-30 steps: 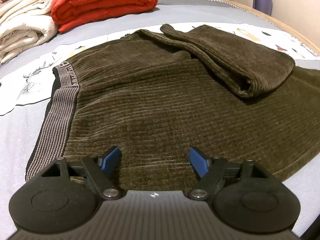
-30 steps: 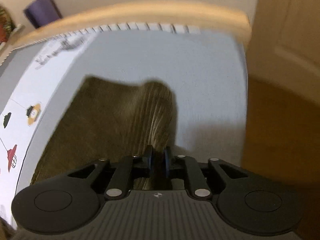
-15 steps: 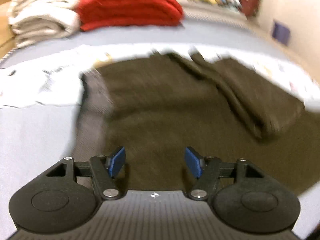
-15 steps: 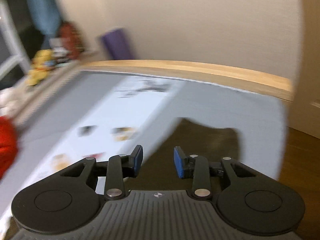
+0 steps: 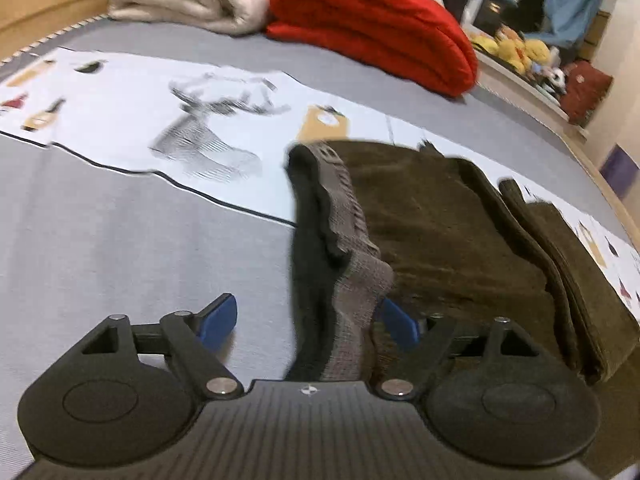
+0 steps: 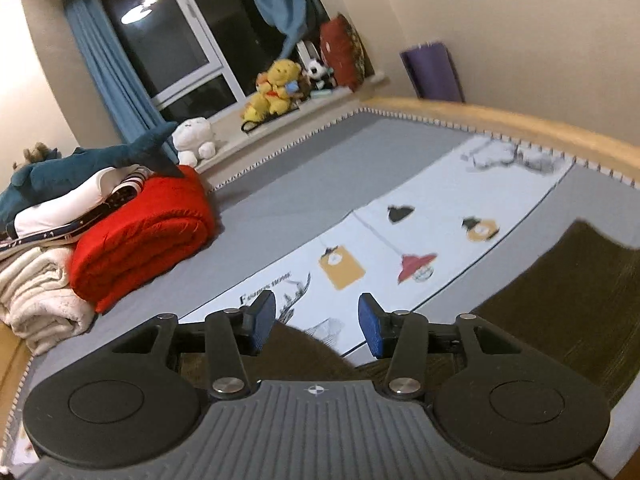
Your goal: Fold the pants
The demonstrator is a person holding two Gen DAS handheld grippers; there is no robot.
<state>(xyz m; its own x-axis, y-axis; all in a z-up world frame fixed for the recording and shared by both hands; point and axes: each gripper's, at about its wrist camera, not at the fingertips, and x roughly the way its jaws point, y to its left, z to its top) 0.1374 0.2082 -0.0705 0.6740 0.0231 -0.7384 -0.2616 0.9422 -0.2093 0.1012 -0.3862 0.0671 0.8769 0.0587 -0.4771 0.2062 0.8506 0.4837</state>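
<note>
Two grippers, both spread wide and gripping nothing right now. Your left gripper (image 5: 308, 322) is sitting low at the near end of the waistband (image 5: 340, 216), and the ribbed band is rising between its blue pads (image 5: 218, 318), though the blur makes it hard to say whether either pad is actually touching cloth. Those brown corduroy pants (image 5: 444, 232) are lying on the grey bed (image 5: 120, 248), with one leg already folded over on the far side. Your right gripper (image 6: 316, 322) is hovering above a dark stretch of the pants, pointing toward the red blanket (image 6: 140, 236). You're wanting both layers of the band seated deep between the pads before closing, so slide in further. Bring the right one down to the fabric edge too, so the fold is lifting evenly.
</note>
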